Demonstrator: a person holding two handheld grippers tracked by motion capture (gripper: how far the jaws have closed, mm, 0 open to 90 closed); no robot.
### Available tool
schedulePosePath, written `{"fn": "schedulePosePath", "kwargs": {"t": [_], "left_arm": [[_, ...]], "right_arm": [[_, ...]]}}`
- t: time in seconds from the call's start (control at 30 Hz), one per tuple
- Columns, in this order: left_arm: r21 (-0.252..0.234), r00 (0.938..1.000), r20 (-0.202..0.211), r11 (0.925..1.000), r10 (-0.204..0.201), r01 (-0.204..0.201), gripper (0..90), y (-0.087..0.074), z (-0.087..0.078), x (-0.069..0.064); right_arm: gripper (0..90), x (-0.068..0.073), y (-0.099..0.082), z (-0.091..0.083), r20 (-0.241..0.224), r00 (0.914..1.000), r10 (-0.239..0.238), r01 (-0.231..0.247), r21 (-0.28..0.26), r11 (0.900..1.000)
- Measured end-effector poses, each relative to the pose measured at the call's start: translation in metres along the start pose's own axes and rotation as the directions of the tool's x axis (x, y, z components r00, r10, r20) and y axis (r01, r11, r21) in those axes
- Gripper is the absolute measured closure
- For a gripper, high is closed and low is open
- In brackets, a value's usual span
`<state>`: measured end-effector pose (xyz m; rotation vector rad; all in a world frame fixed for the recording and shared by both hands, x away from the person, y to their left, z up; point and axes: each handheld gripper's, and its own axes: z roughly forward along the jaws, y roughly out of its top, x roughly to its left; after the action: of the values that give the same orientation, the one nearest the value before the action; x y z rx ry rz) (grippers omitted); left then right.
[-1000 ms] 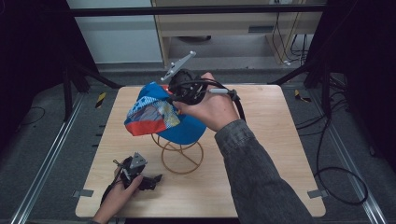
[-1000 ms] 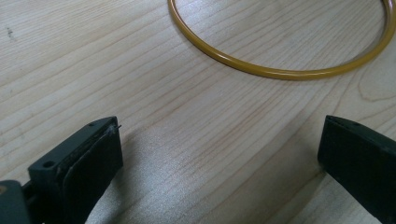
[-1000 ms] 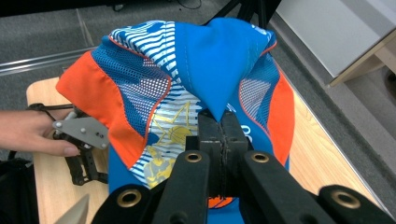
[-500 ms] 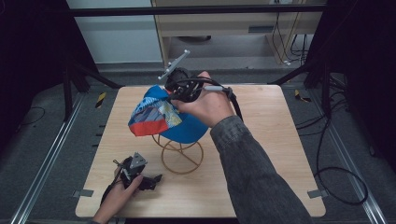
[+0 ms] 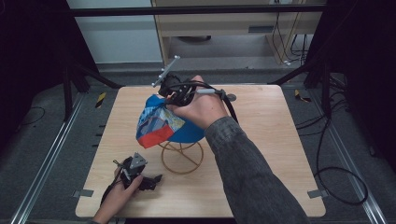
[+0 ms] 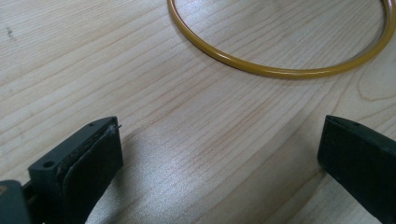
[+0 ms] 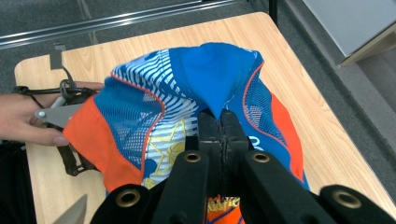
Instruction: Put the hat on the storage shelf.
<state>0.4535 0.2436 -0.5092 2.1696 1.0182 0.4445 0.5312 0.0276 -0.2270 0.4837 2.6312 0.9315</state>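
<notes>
A blue cap (image 5: 166, 123) with orange and white panels hangs over a yellow wire stand (image 5: 182, 156) in the middle of the table. My right gripper (image 5: 173, 99) is shut on the cap's blue cloth; in the right gripper view its black jaws (image 7: 220, 122) pinch a fold of the cap (image 7: 196, 84) together. My left gripper (image 5: 150, 179) rests low on the table near the front left, held by a hand. In the left gripper view its jaws stand wide apart over bare wood, with the stand's yellow base ring (image 6: 280, 70) lying ahead of them.
The wooden table (image 5: 261, 135) has free room on its right half. Black cables trail on the grey floor at the right (image 5: 336, 177). A pale cabinet (image 5: 224, 28) stands behind the table.
My right hand has shifted slightly, with the cap still in its grip; the cap's orange-edged side hangs a little lower at the left. The left gripper has stayed put.
</notes>
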Motion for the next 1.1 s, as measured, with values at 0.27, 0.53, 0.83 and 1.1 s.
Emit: {"fn": "schedulePosePath", "kwargs": {"t": [0.27,0.53,0.83,1.1], "left_arm": [[0.000,1.0000,0.000,1.0000,0.001,-0.001,0.0,0.000,0.000,0.000],[0.000,1.0000,0.000,1.0000,0.001,-0.001,0.0,0.000,0.000,0.000],[-0.001,1.0000,0.000,1.0000,0.001,-0.001,0.0,0.000,0.000,0.000],[-0.001,1.0000,0.000,1.0000,0.001,-0.001,0.0,0.000,0.000,0.000]], "right_arm": [[89.6,-0.001,-0.003,0.003,-0.012,0.9999,0.003,-0.003,-0.006,1.0000],[83.5,-0.001,-0.006,0.005,-0.015,0.9999,0.007,-0.007,-0.004,1.0000],[69.7,-0.002,-0.010,0.003,-0.002,0.9998,0.019,-0.019,-0.003,0.9998],[60.1,-0.002,-0.013,0.001,-0.001,0.9994,0.034,-0.034,-0.011,0.9994]]}}
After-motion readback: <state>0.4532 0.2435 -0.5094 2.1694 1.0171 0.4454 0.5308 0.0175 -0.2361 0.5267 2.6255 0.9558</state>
